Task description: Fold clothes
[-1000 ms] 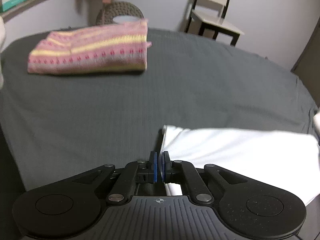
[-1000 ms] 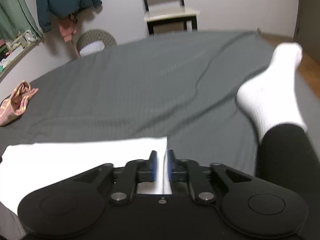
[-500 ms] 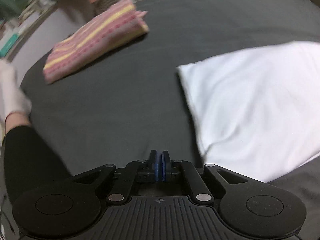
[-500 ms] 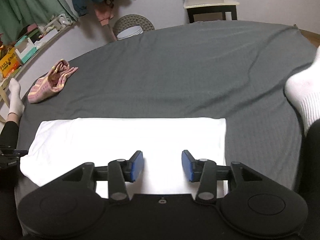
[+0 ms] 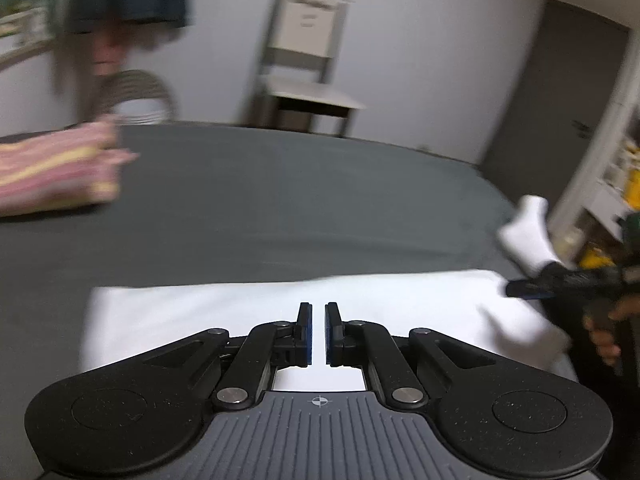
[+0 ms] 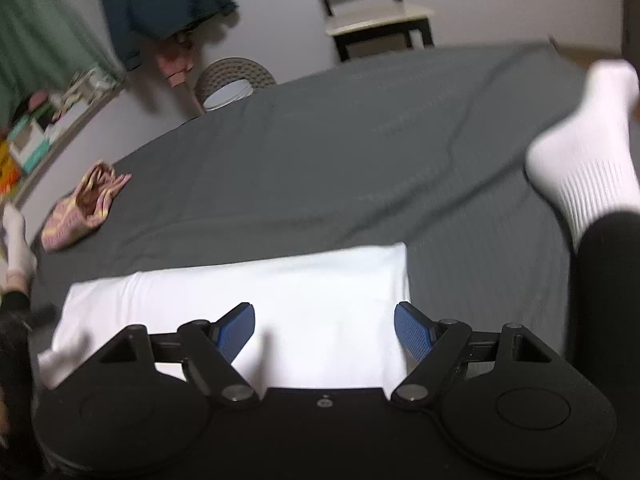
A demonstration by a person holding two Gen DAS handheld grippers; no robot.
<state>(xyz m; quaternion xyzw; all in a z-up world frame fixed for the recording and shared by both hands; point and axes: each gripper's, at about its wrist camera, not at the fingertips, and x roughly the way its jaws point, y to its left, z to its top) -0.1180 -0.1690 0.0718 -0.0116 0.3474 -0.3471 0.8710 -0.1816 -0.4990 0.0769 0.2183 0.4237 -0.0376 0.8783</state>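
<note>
Grey bedsheet (image 5: 280,208) covers the whole work surface, a bed in a bedroom with pale walls. White folded garment (image 6: 256,304) lies flat at the near edge of the sheet, a long rectangle running left to right, its left end a bit rumpled in the right wrist view. Left gripper (image 5: 317,334) hovers over the near middle of the white garment (image 5: 248,312), fingers almost together with a thin gap, nothing between them; cannot tell if it touches the cloth. Right gripper (image 6: 324,330) sits over the right half of the garment, blue pads (image 6: 236,330) spread wide, holding nothing. In the left wrist view the right gripper (image 5: 532,289) shows at the right end of the garment, a hand (image 5: 604,332) on its handle, blurred. Pink and yellow striped knit (image 5: 56,172), folded, lies far left on the sheet, well apart from the white garment; in the right wrist view it is a small bundle (image 6: 80,208) at far left. Foot in a white sock (image 6: 580,152) with a black trouser leg rests on the sheet at right, another socked foot (image 6: 16,244) at the left edge. Chair (image 5: 304,68) stands against the far wall, a woven basket (image 6: 234,82) to its left, dark teal clothing (image 6: 160,0) hanging above it. Shelf with boxes (image 6: 36,136) at far left. Left wrist view is motion-blurred.
</note>
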